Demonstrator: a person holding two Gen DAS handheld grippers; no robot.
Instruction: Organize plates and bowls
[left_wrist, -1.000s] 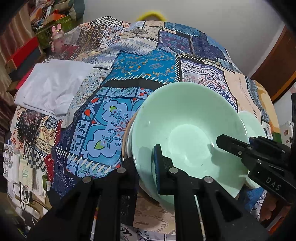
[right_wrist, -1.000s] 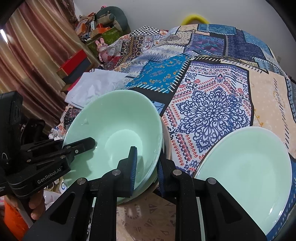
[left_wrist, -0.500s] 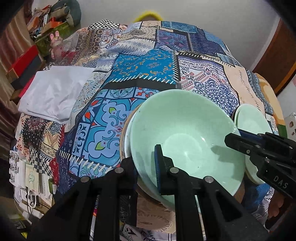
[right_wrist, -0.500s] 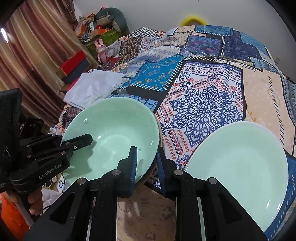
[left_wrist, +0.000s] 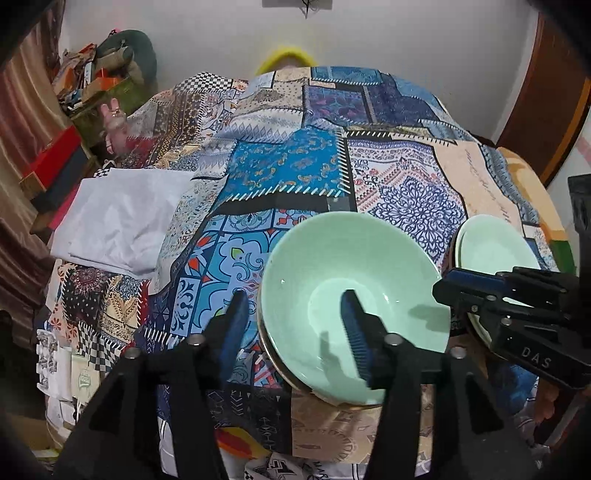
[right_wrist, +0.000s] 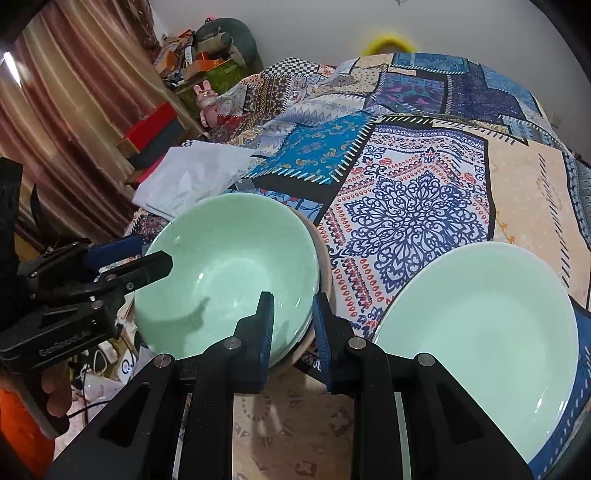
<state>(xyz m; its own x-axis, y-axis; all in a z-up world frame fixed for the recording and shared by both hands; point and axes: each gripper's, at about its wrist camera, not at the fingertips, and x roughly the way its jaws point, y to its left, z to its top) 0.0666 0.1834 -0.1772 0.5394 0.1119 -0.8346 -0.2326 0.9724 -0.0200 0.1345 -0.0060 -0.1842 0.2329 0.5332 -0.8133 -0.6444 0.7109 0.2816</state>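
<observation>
A pale green bowl (left_wrist: 354, 280) sits on top of a stack of bowls on the patterned cloth; it also shows in the right wrist view (right_wrist: 229, 273). My left gripper (left_wrist: 295, 328) is open, its fingers straddling the bowl's near-left rim without touching it. My right gripper (right_wrist: 291, 328) is open a little, one finger inside and one outside the bowl's right rim. A stack of pale green plates (right_wrist: 480, 332) lies to the right; it also shows in the left wrist view (left_wrist: 491, 251).
A folded white cloth (left_wrist: 122, 218) lies on the left of the patterned cloth (left_wrist: 295, 166). Boxes and clutter (right_wrist: 199, 62) stand at the far left by a curtain. The surface's near edge runs just below the bowls.
The green bowl came down onto the stack. My left gripper opened wide and let go of its rim. My right gripper opened a little on the other rim.
</observation>
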